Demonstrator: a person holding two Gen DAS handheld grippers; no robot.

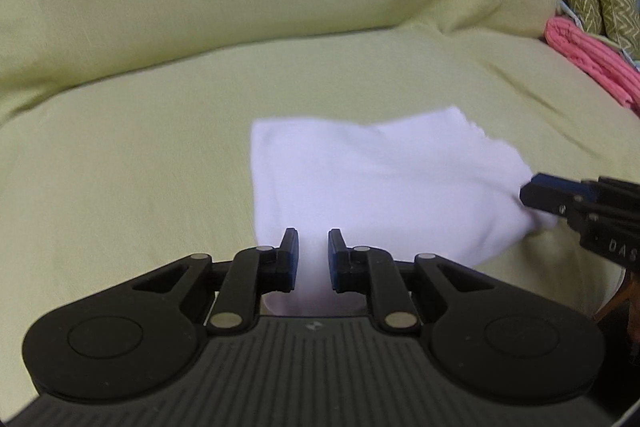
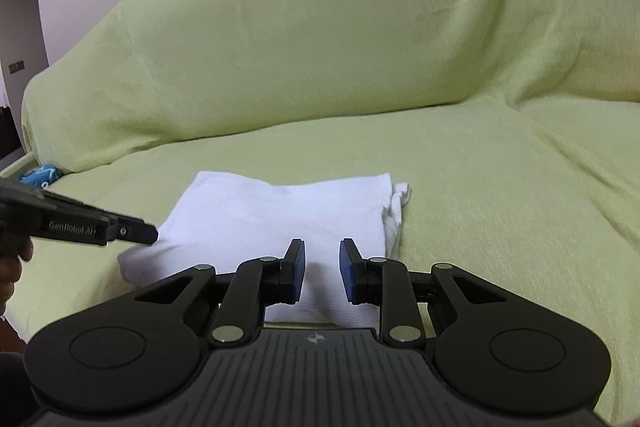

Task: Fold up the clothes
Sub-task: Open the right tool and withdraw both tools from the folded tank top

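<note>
Now, with left gripper [image 1: 313, 259] and right gripper [image 2: 322, 273] both pinching the folded white cloth [image 2: 280, 219], lower evenly, keep edges aligned, then release.

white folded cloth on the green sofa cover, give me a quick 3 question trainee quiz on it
1. True or false: the white folded cloth lies on the light green sofa cover.
2. Which gripper grips the cloth's near left corner: A) left gripper B) right gripper?
3. What colour is the ribbed fabric bundled at the sofa's right end in the left wrist view?

Key: 1 true; 2 A; 3 pink (coral).
</note>
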